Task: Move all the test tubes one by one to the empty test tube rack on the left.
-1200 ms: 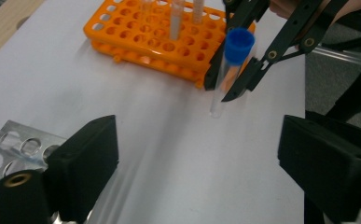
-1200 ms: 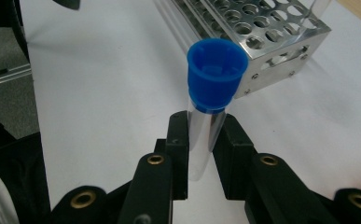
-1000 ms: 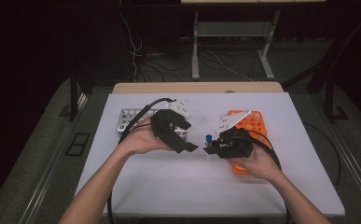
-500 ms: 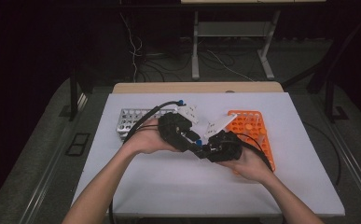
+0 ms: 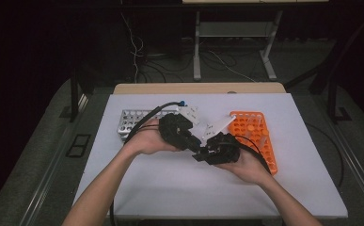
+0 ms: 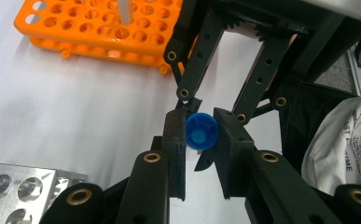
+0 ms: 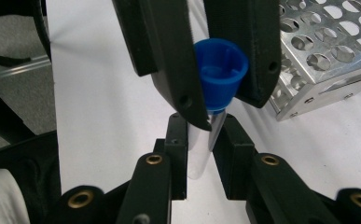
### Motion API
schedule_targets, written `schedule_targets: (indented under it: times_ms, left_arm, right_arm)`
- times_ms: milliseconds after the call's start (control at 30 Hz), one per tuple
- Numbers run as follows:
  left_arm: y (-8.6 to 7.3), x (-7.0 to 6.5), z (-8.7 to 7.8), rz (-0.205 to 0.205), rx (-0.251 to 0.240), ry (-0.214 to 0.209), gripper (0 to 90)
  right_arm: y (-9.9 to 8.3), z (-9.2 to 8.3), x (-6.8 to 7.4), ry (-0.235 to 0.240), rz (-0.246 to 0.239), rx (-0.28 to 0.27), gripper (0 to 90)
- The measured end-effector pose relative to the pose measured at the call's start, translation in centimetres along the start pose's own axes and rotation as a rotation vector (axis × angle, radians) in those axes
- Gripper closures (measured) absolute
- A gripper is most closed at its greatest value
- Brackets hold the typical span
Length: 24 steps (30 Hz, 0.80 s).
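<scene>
A clear tube (image 7: pixel 201 149) with a blue cap (image 7: pixel 220 74) is held above the middle of the white table. My right gripper (image 7: pixel 202 126) is shut on the tube's body. My left gripper (image 6: pixel 200 126) is shut on the blue cap (image 6: pixel 201 132), its fingers (image 7: pixel 169 56) coming down from the top of the right gripper view. In the high view the left gripper (image 5: pixel 191 141) and the right gripper (image 5: pixel 203 151) meet tip to tip between the two racks. The tube itself is hidden there.
An orange tube rack (image 5: pixel 257 136) lies to the right of the hands, with a tube (image 6: pixel 124 9) standing in it. A metal tube rack (image 5: pixel 132 121) sits at the left behind the left hand. Bare white table (image 5: pixel 170 188) lies in front.
The right gripper has come left from the orange rack with the tube. The left gripper has moved right to meet it, and its jaws now clamp the blue cap.
</scene>
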<state>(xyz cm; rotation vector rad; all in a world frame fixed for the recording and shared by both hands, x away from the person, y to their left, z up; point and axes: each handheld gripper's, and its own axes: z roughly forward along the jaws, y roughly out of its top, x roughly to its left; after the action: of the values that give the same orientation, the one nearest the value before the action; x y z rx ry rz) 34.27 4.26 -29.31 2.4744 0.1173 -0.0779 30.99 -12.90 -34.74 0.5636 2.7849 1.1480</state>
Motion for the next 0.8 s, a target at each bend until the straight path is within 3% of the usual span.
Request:
schedule_targets:
  times_ms: [300,533,800]
  left_arm:
    - [-0.4,0.6,-1.0,-0.025,0.005,0.013,74.4]
    - [-0.8,1.7,-2.7,-0.041,0.004,0.056,74.5]
    - [-1.3,3.2,-5.1,-0.083,-0.008,0.117,74.6]
  right_arm:
    - [-0.3,-1.0,-0.6,-0.005,0.045,-0.03,53.2]
    - [-0.7,-2.5,-0.7,-0.013,0.077,-0.055,43.5]
    - [-1.4,-4.6,-1.0,-0.027,0.132,-0.106,20.7]
